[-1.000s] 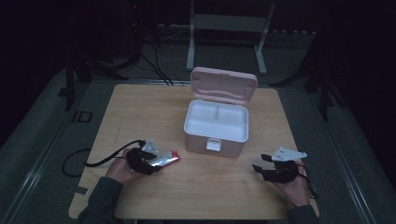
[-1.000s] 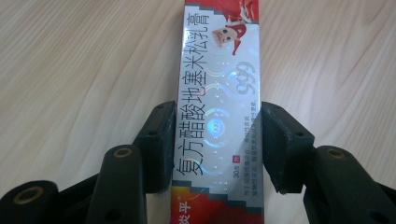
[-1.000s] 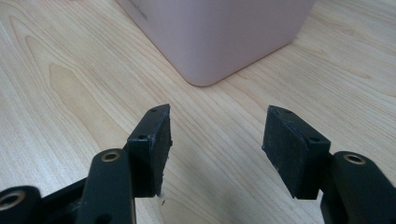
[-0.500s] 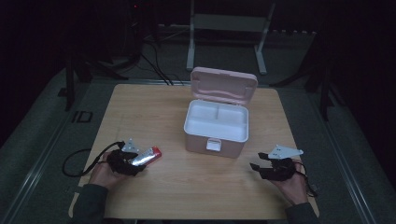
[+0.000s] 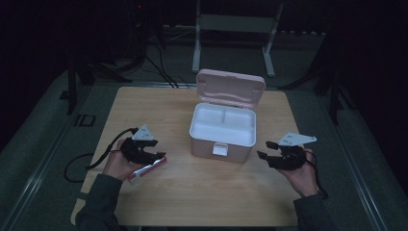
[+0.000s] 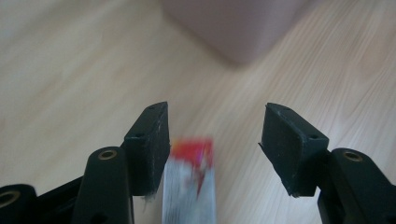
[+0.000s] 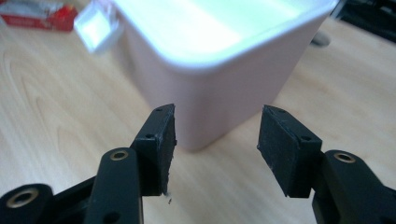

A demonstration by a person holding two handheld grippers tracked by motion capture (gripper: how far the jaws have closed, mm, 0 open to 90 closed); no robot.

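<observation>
A red and white packet (image 5: pixel 146 169) lies at the table's front left, just below my left gripper (image 5: pixel 156 155). In the left gripper view the blurred packet (image 6: pixel 189 186) sits between the jaws, close to the left pad, with a clear gap to the right pad. The left gripper (image 6: pixel 212 123) is open, and its jaws have just been closing a little. A pink box (image 5: pixel 222 139) with a white inside stands open at mid table, its lid (image 5: pixel 231 86) tilted back. My right gripper (image 5: pixel 266 149) hovers open to the right of the box, nothing between its jaws (image 7: pixel 217 126), facing the box wall (image 7: pixel 224 93).
The box has a white front latch (image 5: pixel 221 149), which also appears as the latch (image 7: pixel 95 25) in the right gripper view. A black cable (image 5: pixel 79 166) trails off the table's left edge. Bare wood table (image 5: pixel 207 192) spreads in front of the box. Dark stands rise behind the table.
The left hand and the packet have shifted left from a second ago, and the gripper now sits higher above the packet. The right gripper has risen a little.
</observation>
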